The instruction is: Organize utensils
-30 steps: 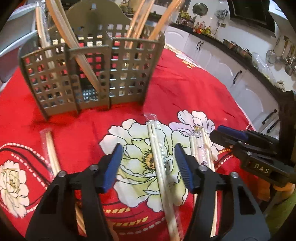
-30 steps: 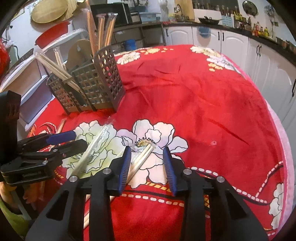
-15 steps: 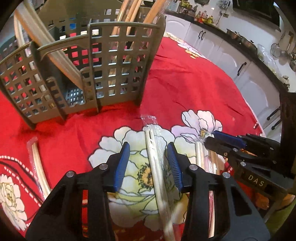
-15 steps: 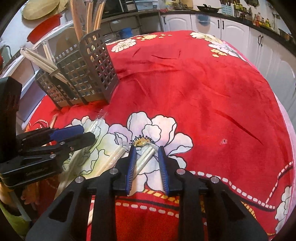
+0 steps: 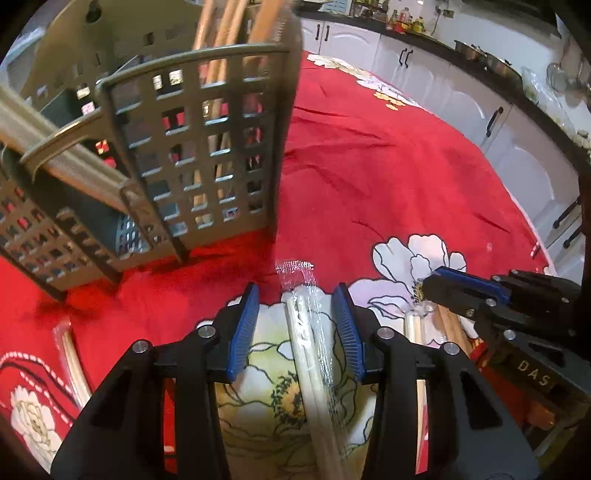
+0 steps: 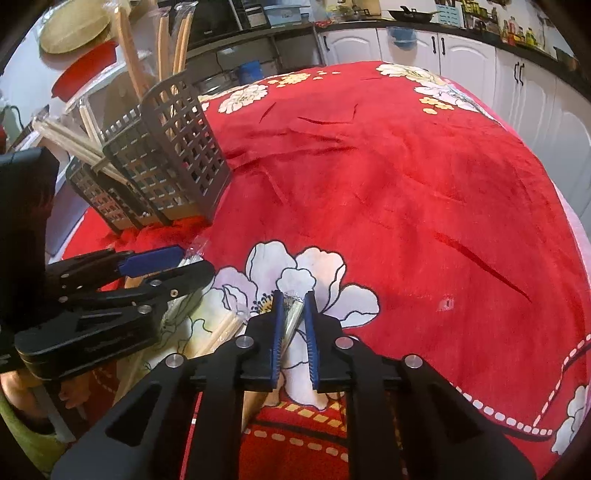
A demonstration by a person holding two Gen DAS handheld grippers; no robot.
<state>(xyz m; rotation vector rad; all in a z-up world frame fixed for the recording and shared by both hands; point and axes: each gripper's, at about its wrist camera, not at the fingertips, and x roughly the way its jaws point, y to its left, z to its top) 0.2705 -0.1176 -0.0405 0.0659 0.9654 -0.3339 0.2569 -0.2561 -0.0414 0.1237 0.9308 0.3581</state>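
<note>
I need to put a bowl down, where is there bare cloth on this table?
The red tablecloth lies bare right of the grey utensil basket out to the far edge. It is crowded near the front: wrapped chopsticks between the left gripper fingers, another wrapped pair in the right gripper.

Red cloth [image 6: 406, 192] with white flowers [image 6: 295, 273] covering a round table. White cabinets [image 6: 461, 55] with dark handles along the far wall. Bottles [image 5: 402, 22] and pans [image 5: 476, 51] on a black counter. Round woven tray [image 6: 74, 29] at upper left.
</note>
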